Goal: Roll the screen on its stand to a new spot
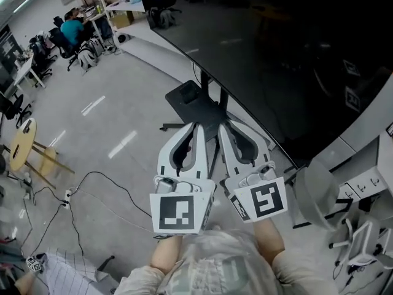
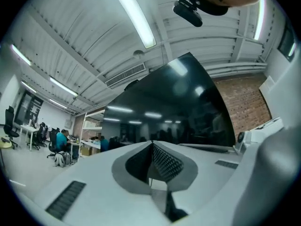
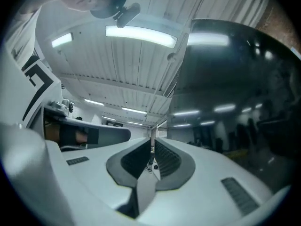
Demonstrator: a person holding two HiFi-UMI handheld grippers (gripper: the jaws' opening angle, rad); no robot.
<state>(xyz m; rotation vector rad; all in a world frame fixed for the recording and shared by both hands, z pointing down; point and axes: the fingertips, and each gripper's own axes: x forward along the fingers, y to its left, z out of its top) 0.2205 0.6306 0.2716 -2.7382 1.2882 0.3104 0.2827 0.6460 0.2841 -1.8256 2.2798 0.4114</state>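
While I look down through the head view, the left gripper (image 1: 198, 128) and the right gripper (image 1: 223, 128) lie side by side in front of me, both pointing away from me toward the stand (image 1: 195, 100). The jaws of the left gripper are pressed together and nothing is between them. The jaws of the right gripper are also closed, with only a thin slit left, and they hold nothing.

The screen (image 1: 295, 60) is large, dark and switched off. It fills the far right of the scene and runs from the far middle to the right edge. Its black stand is below the screen's left part, on the grey floor (image 1: 123, 103), just beyond the tips of both grippers. I cannot tell whether the tips touch the stand.

On the left, a thin black cable (image 1: 98, 180) lies in loops on the floor, and a round wooden table (image 1: 21, 143) is at the left edge. Far left, a person (image 1: 73, 29) sits at a desk.
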